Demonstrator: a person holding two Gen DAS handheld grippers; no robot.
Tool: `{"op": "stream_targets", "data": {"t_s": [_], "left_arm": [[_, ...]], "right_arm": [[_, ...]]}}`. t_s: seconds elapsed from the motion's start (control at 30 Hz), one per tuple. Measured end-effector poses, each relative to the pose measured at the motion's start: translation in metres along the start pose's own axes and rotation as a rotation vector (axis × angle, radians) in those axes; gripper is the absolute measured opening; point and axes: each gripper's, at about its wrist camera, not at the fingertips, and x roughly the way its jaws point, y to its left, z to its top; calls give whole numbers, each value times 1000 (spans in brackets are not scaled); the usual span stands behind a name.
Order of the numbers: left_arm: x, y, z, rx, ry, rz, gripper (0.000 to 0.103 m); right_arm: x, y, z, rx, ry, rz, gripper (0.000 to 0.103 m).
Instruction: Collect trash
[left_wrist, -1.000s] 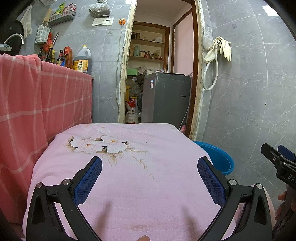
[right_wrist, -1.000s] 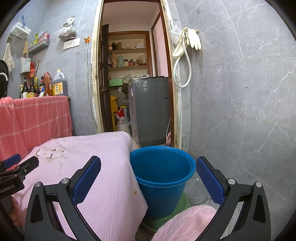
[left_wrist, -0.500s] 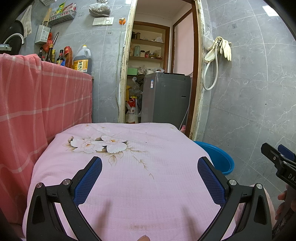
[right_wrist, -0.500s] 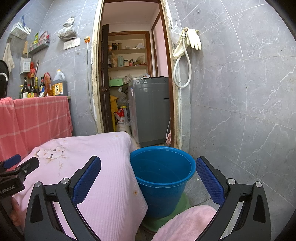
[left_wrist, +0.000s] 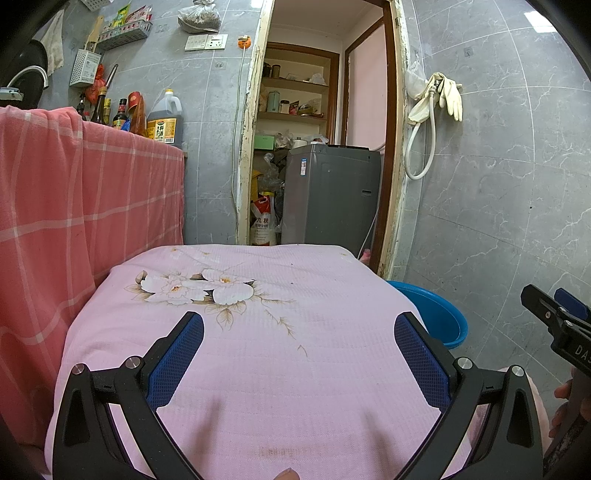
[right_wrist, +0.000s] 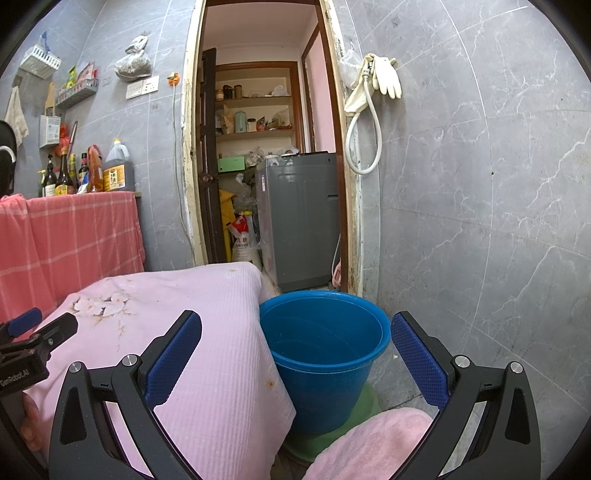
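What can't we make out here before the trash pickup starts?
- Round blue plastic bucket: bottom hidden by its own wall in the right wrist view; the pink floral cloth covers most of it in the left wrist view.
- Bottle labels: too small.

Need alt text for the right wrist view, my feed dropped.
The open right gripper points at an empty blue bucket on a green base beside a pink floral cloth-covered table. Behind stand a grey tiled wall and a doorway with a grey washing machine.

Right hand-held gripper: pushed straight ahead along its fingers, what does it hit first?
Probably the blue bucket: it sits centred between the open fingers of the right hand-held gripper, beside the pink floral cloth. Depth is unclear; a level path might pass over its rim.
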Motion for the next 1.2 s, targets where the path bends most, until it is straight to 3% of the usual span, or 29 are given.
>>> {"op": "stream_targets", "data": {"t_s": [1.2], "left_arm": [[0,2,0,1,0,-1,101]], "right_arm": [[-1,-2,2,5,1,-2,103]]}}
